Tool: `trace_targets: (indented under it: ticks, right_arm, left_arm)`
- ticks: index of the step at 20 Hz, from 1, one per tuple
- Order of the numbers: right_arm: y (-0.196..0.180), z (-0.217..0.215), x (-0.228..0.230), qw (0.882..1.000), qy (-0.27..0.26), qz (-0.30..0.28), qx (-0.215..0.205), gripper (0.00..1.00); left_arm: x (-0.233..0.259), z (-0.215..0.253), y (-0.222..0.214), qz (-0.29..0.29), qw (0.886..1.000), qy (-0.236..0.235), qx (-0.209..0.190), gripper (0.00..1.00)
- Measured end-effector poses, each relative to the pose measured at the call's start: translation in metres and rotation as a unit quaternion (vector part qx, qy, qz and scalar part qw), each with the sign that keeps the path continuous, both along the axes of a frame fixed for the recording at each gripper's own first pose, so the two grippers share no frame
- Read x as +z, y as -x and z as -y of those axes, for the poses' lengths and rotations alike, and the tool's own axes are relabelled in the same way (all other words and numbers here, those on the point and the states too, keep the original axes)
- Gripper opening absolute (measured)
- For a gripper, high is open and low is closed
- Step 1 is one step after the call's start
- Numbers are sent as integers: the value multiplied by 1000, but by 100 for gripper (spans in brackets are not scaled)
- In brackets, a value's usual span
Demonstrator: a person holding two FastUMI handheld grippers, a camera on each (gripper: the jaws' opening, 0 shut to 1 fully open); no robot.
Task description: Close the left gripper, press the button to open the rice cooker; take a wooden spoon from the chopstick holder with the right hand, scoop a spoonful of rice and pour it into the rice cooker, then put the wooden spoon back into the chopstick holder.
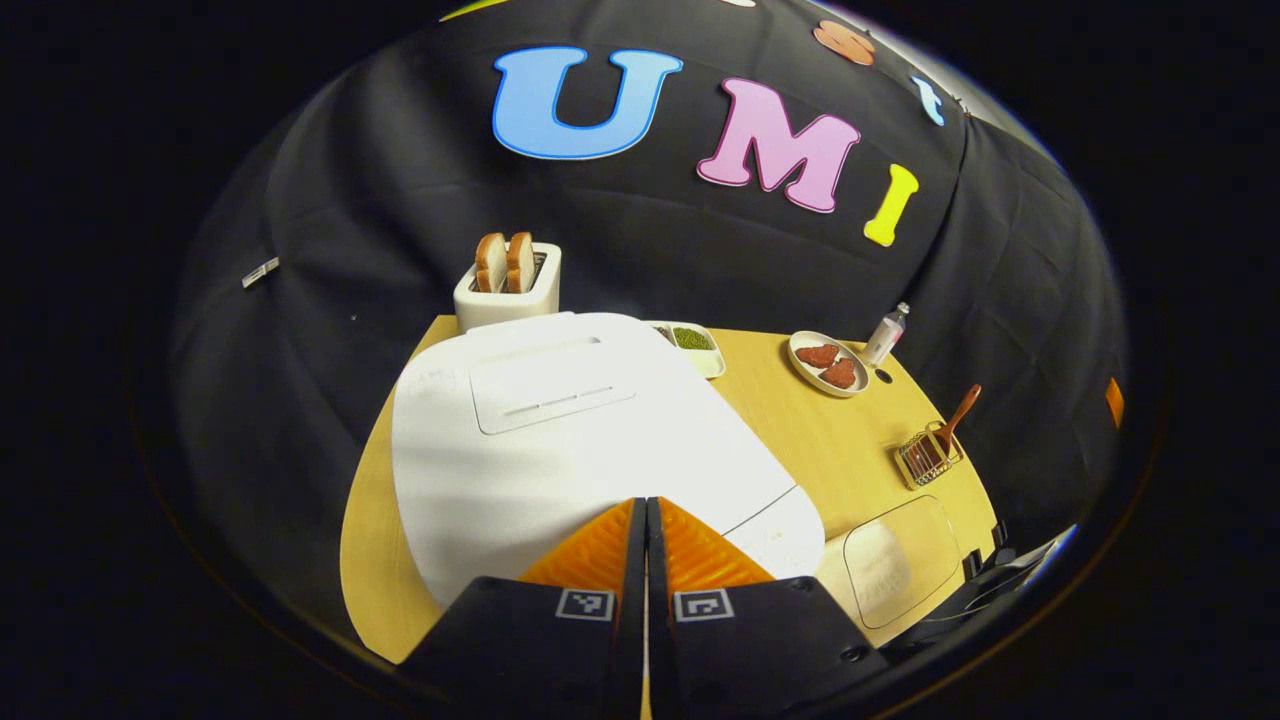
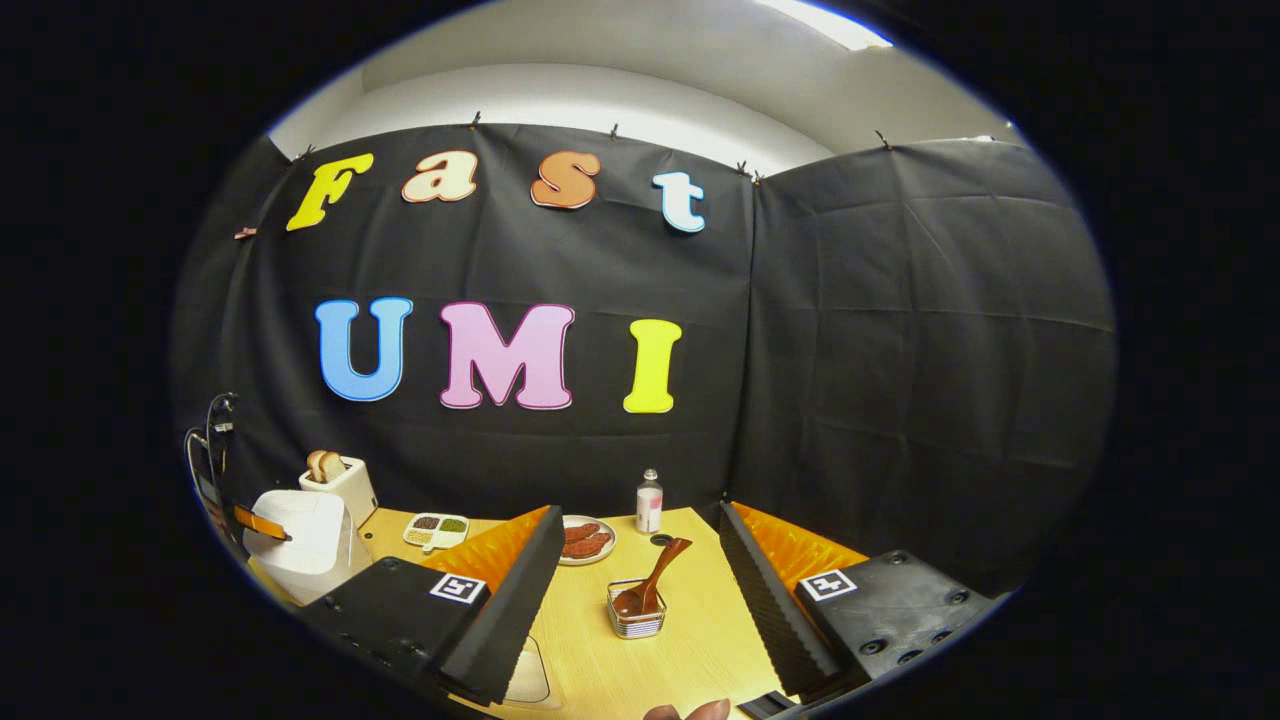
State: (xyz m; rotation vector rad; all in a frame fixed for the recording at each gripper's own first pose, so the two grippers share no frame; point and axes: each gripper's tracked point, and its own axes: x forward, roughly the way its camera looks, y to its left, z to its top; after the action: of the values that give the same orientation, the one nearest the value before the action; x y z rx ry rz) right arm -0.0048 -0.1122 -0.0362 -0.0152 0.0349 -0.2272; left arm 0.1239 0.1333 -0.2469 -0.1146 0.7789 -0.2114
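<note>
Left gripper view is showing the left gripper [image 1: 646, 505], fingers pressed together on nothing, hovering just over the front edge of the closed rice cooker [image 1: 560, 440]; its tip should be pushing squarely down on the lid button, whose exact spot cannot be told. The right gripper [image 2: 640, 560] is waiting with fingers spread wide, facing one wooden spoon [image 2: 652, 585] leaning in one chopstick holder [image 2: 636, 612] on the tabletop [image 2: 690, 640]; two bread slices [image 1: 504, 262] are sitting in one toaster [image 1: 510, 295].

wooden spoon [image 2: 652, 584] in chopstick holder [image 2: 636, 611]
</note>
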Motion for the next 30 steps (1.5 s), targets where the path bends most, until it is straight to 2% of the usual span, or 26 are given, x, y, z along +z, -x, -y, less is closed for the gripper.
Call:
trace_targets:
  ticks: [7,13,17,23,24,26,27,28,30]
  right_arm:
    - [-4,0,1,1000,1,2,3,98]
    - [0,1,-3,1000,3,0,8,98]
    - [3,3,-2,1000,7,-1,8,98]
    - [8,9,-2,1000,1,0,15,98]
    - [9,10,-3,1000,1,-3,16,98]
    - [12,10,-7,1000,-1,-11,21,98]
    - [11,12,-10,1000,-2,-16,24,98]
    - [11,12,-11,999,-3,-19,27,98]
    - [9,14,-13,999,-4,-20,35,96]
  left_arm:
    - [10,0,-3,11,1000,-10,10,8]
    - [61,-5,-14,88,995,-32,27,8]
    - [99,-10,-21,155,984,-78,33,8]
    - [152,-17,-20,252,957,-132,52,12]
    - [159,-14,-14,260,955,-130,54,36]
    - [167,-7,-6,271,953,-122,57,70]
    - [169,-5,1,275,953,-116,59,72]
    - [174,1,7,280,951,-111,63,88]
    - [185,12,20,297,947,-99,67,94]
